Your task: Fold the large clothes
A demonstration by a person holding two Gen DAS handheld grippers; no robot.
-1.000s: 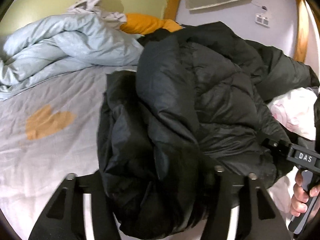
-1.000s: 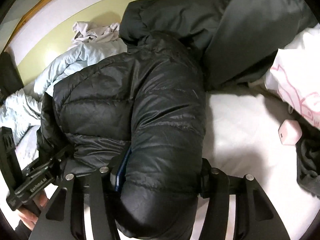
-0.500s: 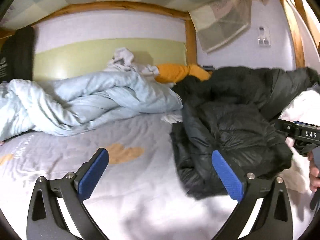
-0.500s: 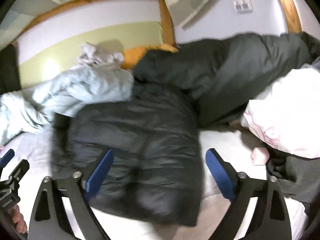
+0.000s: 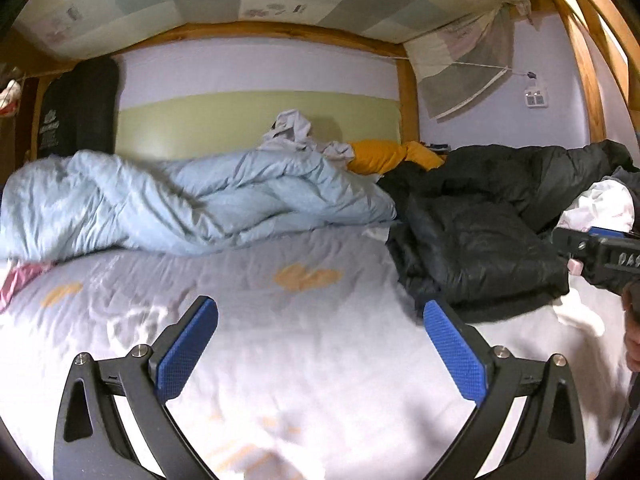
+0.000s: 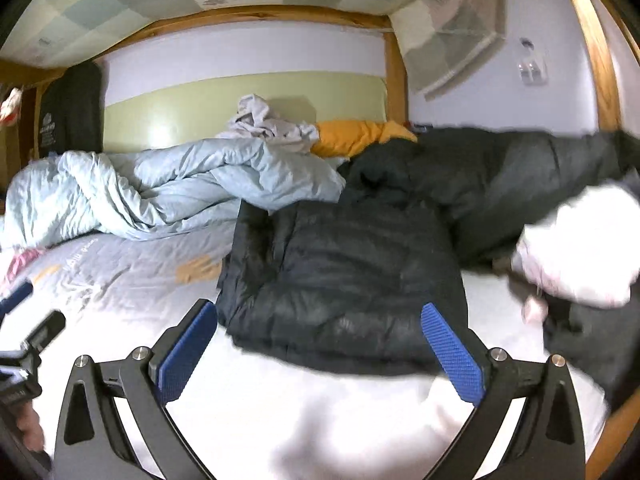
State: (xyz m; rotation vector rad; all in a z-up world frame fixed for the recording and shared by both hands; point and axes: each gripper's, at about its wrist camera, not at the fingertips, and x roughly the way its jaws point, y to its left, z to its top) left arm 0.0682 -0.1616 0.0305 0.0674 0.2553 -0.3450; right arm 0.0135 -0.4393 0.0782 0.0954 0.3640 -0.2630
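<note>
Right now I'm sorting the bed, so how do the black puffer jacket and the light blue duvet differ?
The black puffer jacket is dark and glossy; the light blue duvet is pale and matte. The jacket lies folded into a compact block near the grippers; the duvet sprawls rumpled toward the wall. Both are quilted and rest on the bed sheet.

The bed, in a pale sheet with orange patches, carried the folded black puffer jacket just ahead of the right tool. Beyond the left tool's tips sprawled a light-blue duvet. A white pillow sat right of the jacket.
</note>
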